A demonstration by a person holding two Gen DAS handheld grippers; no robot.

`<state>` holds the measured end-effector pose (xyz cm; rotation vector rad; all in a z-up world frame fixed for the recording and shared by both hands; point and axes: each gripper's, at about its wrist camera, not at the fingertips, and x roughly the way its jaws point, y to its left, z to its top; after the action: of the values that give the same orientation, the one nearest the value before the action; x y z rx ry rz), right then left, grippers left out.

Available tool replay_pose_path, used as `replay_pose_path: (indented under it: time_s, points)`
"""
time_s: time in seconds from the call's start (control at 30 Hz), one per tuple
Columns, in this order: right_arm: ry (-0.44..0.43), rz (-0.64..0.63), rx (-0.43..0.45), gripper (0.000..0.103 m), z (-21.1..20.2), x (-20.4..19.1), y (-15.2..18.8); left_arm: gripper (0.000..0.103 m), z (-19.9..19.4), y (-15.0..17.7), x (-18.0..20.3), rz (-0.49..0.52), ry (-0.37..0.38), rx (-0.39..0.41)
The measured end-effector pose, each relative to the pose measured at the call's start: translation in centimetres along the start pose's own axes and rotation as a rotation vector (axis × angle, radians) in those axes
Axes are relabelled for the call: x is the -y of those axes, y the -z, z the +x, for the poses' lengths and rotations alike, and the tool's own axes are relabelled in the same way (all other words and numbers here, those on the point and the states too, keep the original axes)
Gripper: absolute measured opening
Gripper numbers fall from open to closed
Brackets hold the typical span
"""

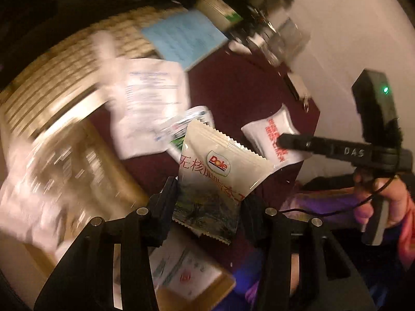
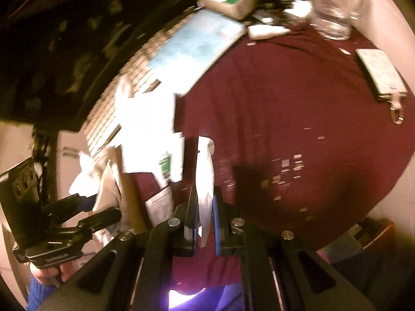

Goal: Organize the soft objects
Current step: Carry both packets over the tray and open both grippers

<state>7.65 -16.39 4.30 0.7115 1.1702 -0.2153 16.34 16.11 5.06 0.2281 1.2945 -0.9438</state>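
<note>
While we hold both tools above the maroon tabletop (image 2: 285, 119), our left gripper (image 1: 207, 202) is clamped on the Dole snack packet (image 1: 215, 171), whose long axis runs up and away between the pads, and our right gripper (image 2: 203, 212) is pinched tight on a white sachet (image 2: 205, 171) seen edge-on. Beyond the packet, the left view alone shows the sachet's red print and a brown bag (image 1: 109, 181) lower left; we judge the left hand nearer it, while the right view alone shows bare cloth ahead.
</note>
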Motion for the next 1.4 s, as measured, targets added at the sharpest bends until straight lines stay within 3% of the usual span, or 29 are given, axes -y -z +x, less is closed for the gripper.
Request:
replay_pose_path:
  time_s: [0.13,0.3,0.47,0.63,0.73,0.87,0.9,1.13,1.2,1.27,1.4]
  points:
    - [-0.062,-0.111,-0.07,0.007,1.1,-4.1,1.5,0.045,-3.2,4.7,-2.2,-0.113,-0.072,0.048]
    - [-0.16,-0.236,-0.175,0.007,3.6,-10.1,3.2,0.045,-5.8,11.1,-4.3,-0.223,-0.161,0.049]
    - [-0.209,-0.359,-0.271,0.007,5.7,-14.9,5.2,0.045,-6.4,16.4,-4.6,-0.301,-0.199,0.022]
    - [-0.242,-0.437,-0.41,0.007,8.9,-16.6,8.9,0.045,-4.9,18.8,-4.3,-0.34,-0.241,-0.027]
    - [-0.254,-0.462,-0.427,0.011,10.3,-16.4,10.4,0.047,-3.7,19.6,-4.3,-0.368,-0.264,-0.066]
    - [-0.271,-0.455,-0.418,0.04,11.2,-15.6,10.2,0.049,-2.6,19.6,-4.1,-0.393,-0.284,-0.088]
    - [-0.28,-0.455,-0.411,0.042,10.8,-15.2,9.9,0.049,-2.5,19.5,-4.1,-0.395,-0.288,-0.09]
    - [-0.227,-0.549,-0.349,0.042,6.8,-13.3,7.2,0.053,-1.9,18.3,-3.4,-0.336,-0.3,-0.133]
    - [-0.19,-0.589,-0.302,0.044,4.4,-11.0,6.4,0.057,-2.2,17.6,-3.1,-0.31,-0.314,-0.146]
    - [-0.134,-0.553,-0.273,0.048,3.1,-8.1,6.1,0.073,-2.5,17.0,-2.8,-0.288,-0.316,-0.145]
    - [-0.118,-0.394,-0.225,0.048,2.5,-4.5,6.0,0.073,-4.1,15.8,-2.2,-0.289,-0.308,-0.093]
